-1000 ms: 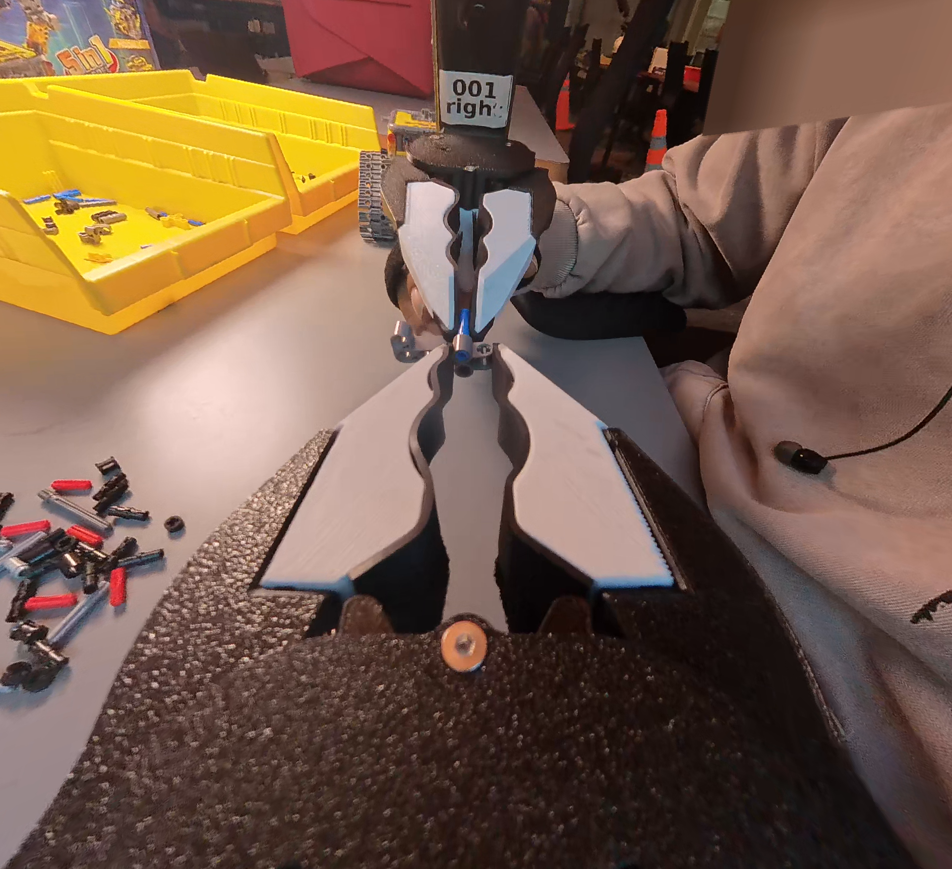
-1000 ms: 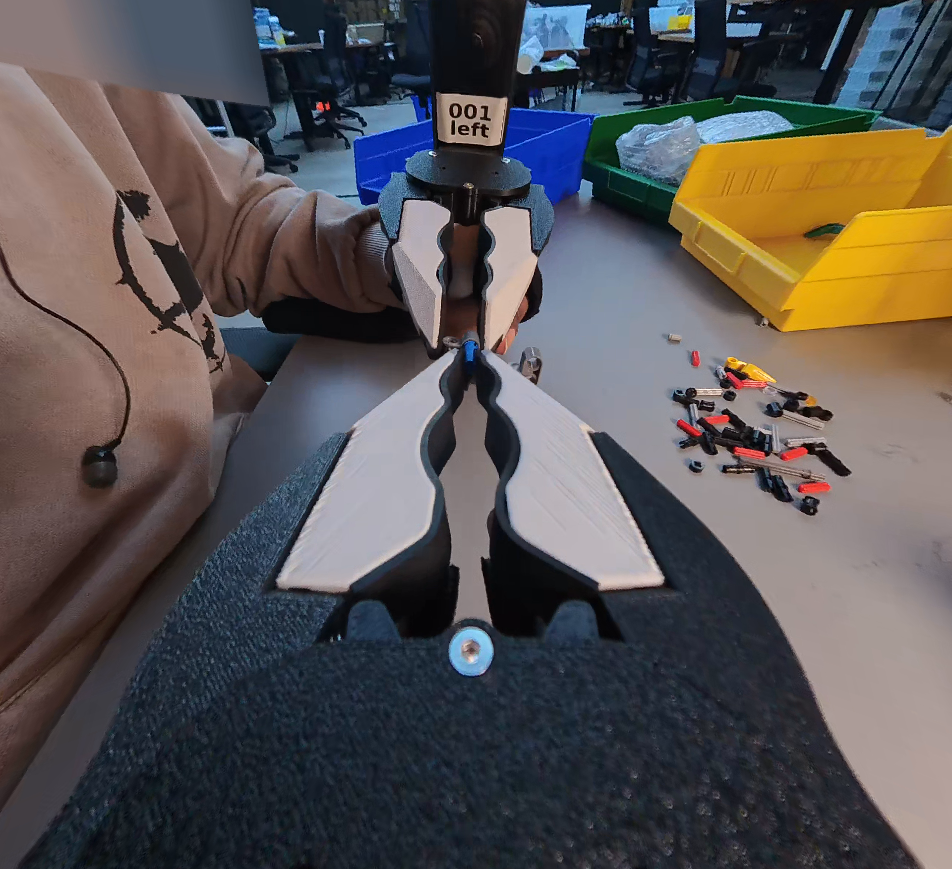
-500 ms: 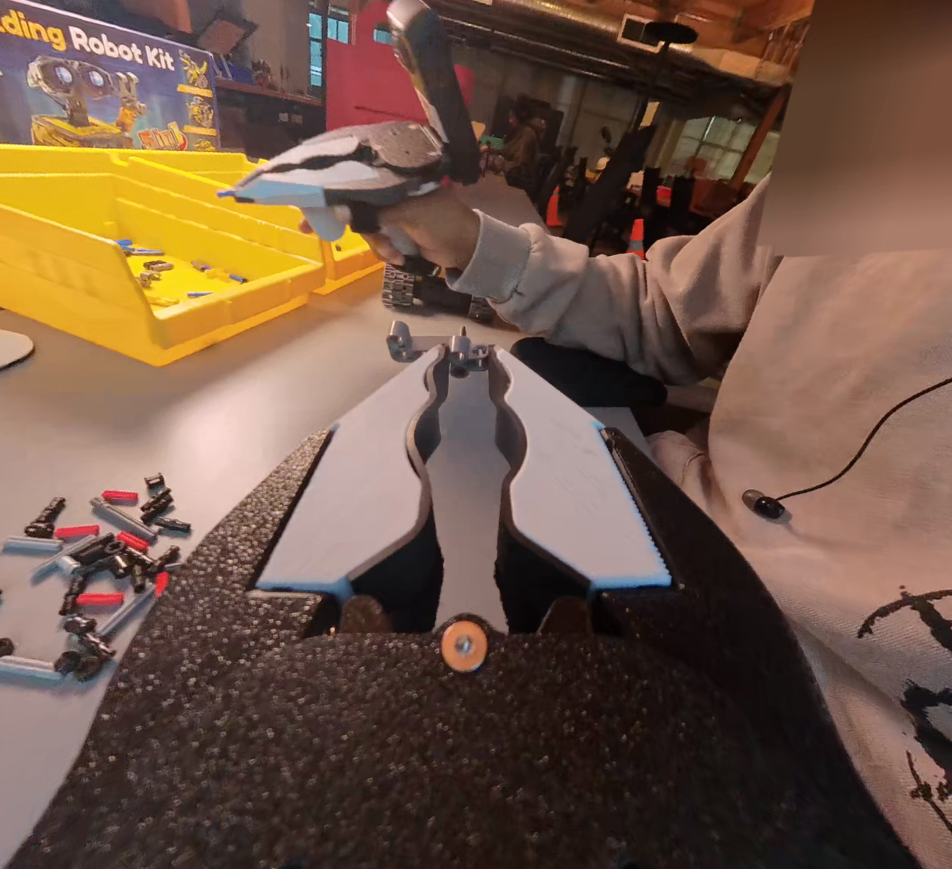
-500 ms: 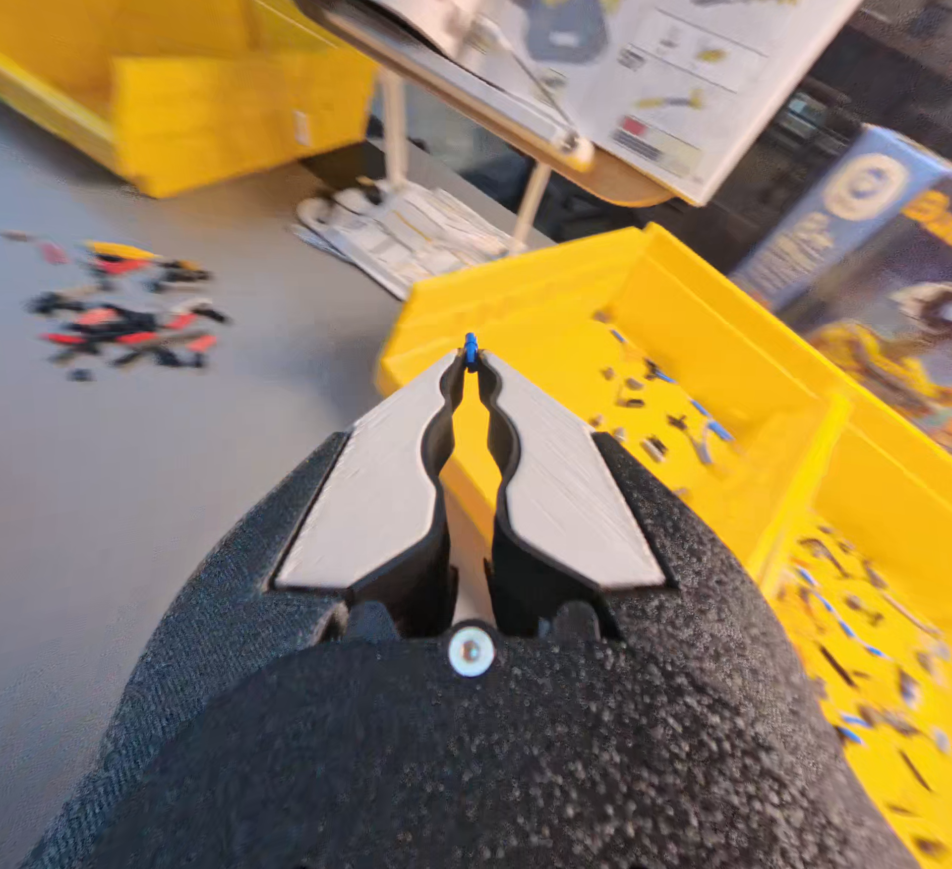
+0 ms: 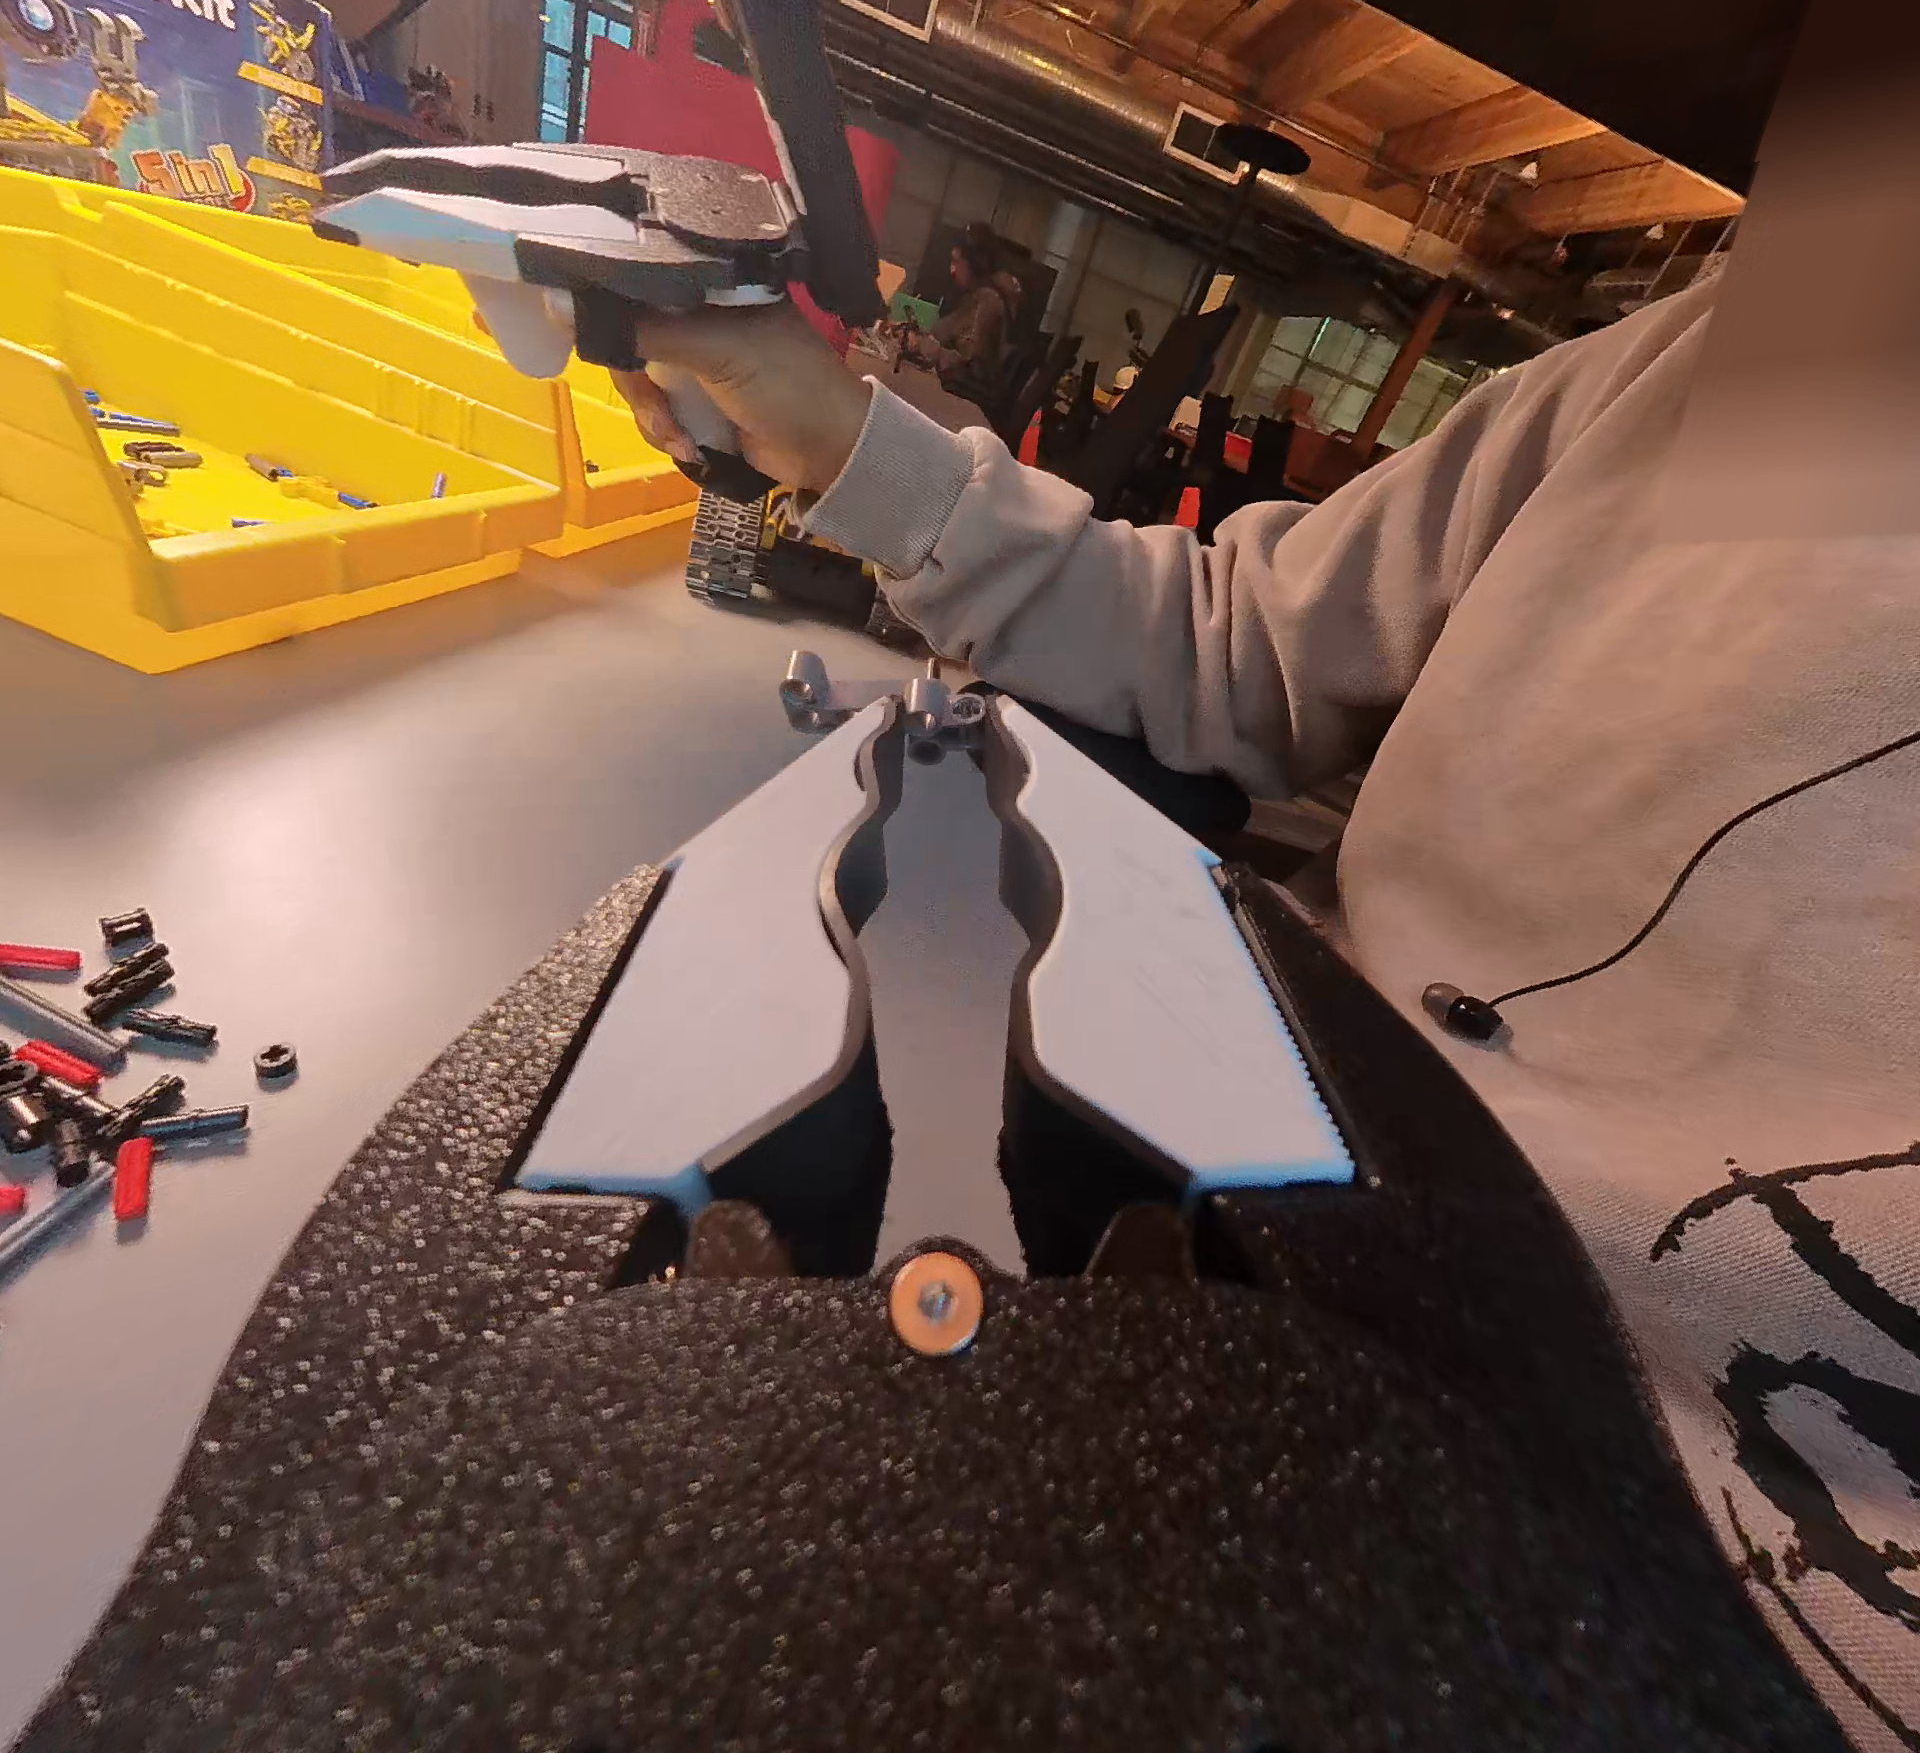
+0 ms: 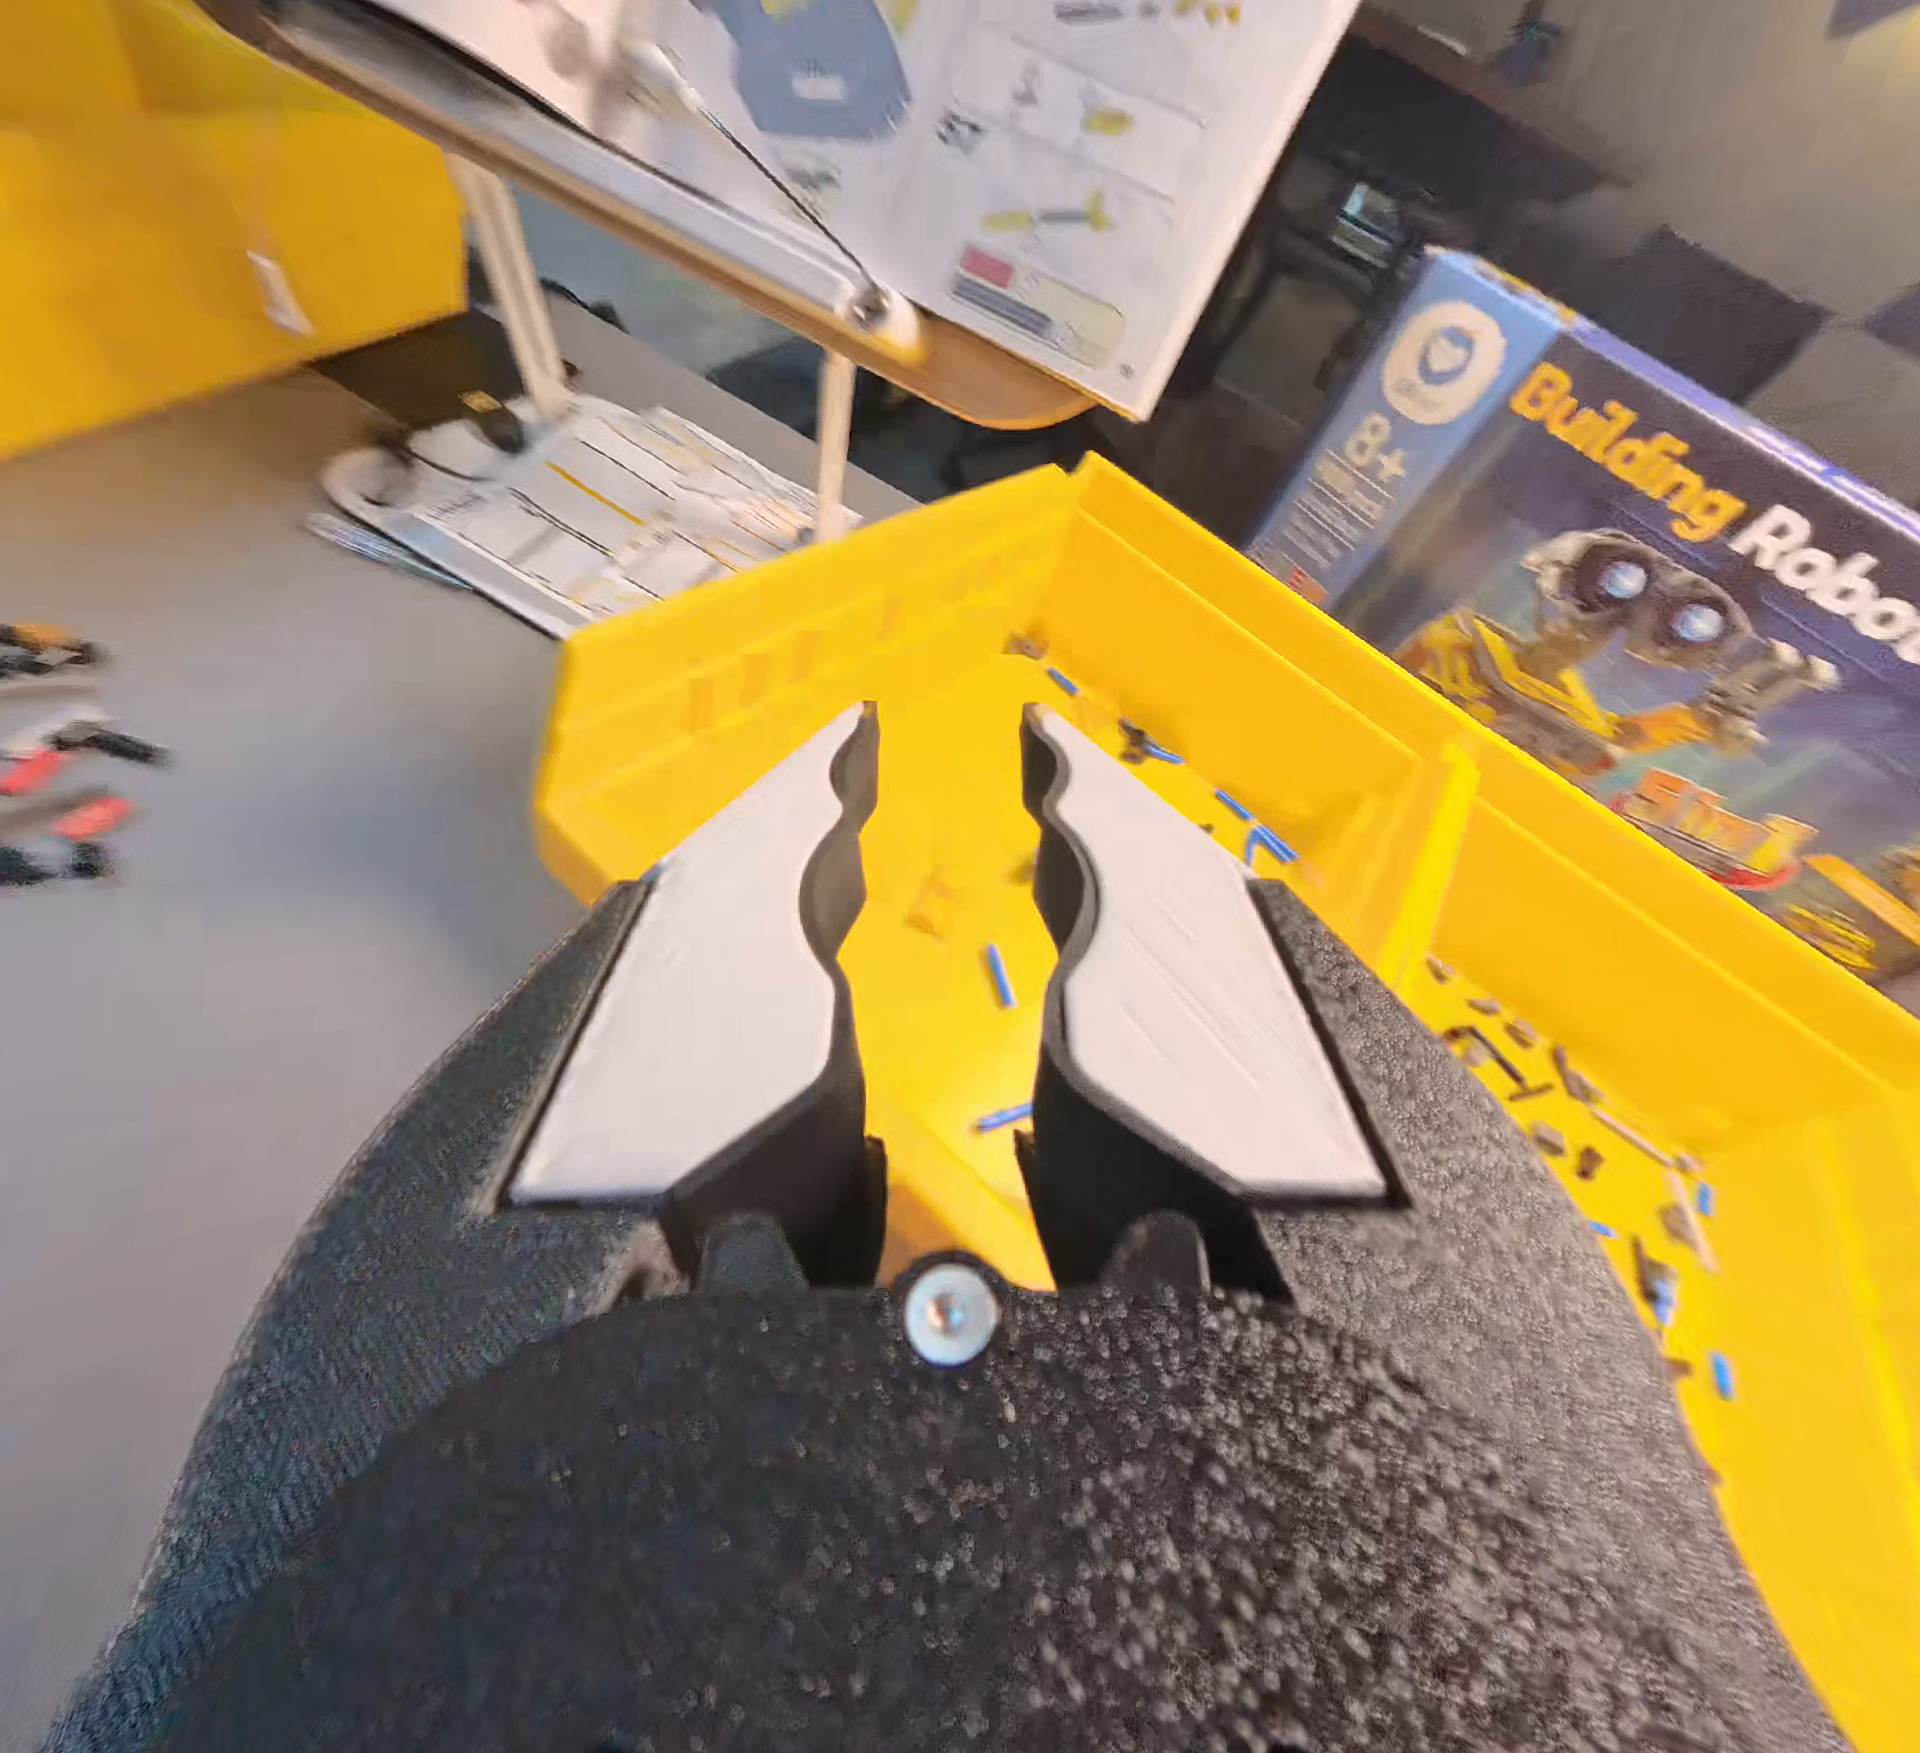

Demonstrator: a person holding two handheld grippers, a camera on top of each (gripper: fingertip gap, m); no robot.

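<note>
My left gripper has its fingers pinching a small grey connector assembly, held just above the counter and close to my body. Nothing blue shows on that assembly from this angle. My right gripper has its fingers spread with nothing between them, hovering over the near yellow bin; the left wrist view shows it raised and pointing out over that bin. Short blue pins and other small parts lie scattered on the bin floor below the gap. Further out, a loose pile of black and red pins sits on the counter to my left. Beyond the bin stand a kit box and an instruction booklet on a stand. The right wrist view is motion-blurred.
</note>
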